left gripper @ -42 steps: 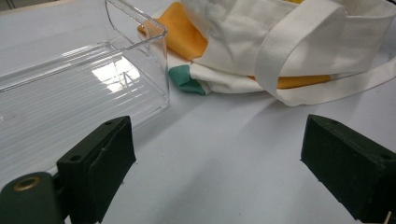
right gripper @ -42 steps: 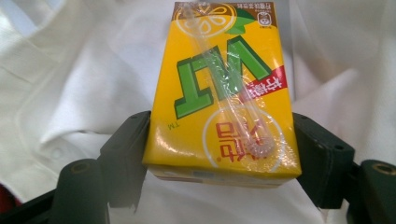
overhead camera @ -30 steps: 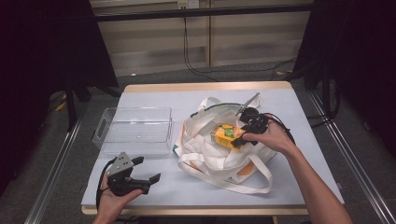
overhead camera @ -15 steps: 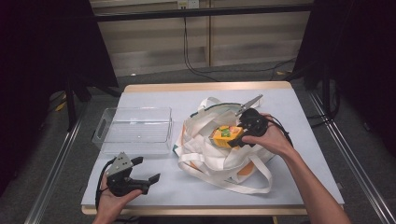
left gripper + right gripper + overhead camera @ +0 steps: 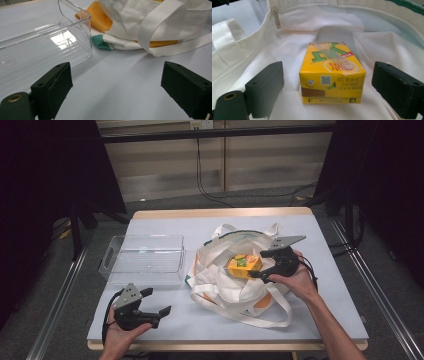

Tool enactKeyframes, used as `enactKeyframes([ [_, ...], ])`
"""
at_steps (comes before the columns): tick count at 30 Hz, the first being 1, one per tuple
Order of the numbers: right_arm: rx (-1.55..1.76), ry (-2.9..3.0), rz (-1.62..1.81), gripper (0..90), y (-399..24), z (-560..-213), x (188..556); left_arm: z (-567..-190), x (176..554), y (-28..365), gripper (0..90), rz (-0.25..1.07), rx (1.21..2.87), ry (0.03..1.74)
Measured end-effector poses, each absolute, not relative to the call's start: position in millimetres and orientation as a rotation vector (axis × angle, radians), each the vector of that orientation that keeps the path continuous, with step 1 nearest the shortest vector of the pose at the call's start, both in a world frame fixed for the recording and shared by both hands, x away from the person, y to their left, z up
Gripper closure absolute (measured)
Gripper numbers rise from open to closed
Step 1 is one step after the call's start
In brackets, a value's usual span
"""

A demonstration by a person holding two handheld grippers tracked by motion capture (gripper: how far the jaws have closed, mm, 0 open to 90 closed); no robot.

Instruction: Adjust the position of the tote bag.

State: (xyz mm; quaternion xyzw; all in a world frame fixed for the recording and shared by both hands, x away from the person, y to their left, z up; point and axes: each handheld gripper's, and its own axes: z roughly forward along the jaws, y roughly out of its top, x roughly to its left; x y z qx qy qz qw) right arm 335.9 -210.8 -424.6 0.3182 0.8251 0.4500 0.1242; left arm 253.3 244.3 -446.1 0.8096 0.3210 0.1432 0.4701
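Your left hand [image 5: 122,327] held the left gripper [image 5: 156,304] low near your edge of the table, jaws wide apart, nothing between them. Your right forearm [image 5: 330,325] reached forward, and the right gripper [image 5: 261,265] pointed leftward; its jaws had just been opening, pads pressing nothing.

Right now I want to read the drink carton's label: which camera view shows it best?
The right gripper view: the yellow drink carton lies close up on the white tote bag, its printing and taped straw legible, between the open jaws. The high view shows it small, as a yellow box in the bag. The left gripper view shows the bag's outside.
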Motion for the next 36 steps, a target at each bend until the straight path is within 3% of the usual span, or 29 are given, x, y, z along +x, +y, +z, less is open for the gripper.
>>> enactKeyframes([
  [12, 0.905, 2.370, 1.304, 11.0, -208.4, -444.2, 332.1, -445.6, 253.0, 243.9, 9.7, 0.359, 1.996, 0.771],
  [19, 0.903, 2.388, 1.293, 19.0, -206.4, -447.9, 335.0, -445.8, 253.0, 242.6, 9.7, 0.360, 1.996, 0.768],
  [22, 0.896, 2.387, 1.291, 27.2, -204.3, -446.6, 335.5, -445.9, 252.9, 242.7, 9.7, 0.357, 1.996, 0.769],
  [36, 0.914, 2.439, 1.252, 28.0, -203.1, -421.1, 341.7, -445.3, 252.8, 244.5, 9.6, 0.354, 1.984, 0.775],
])
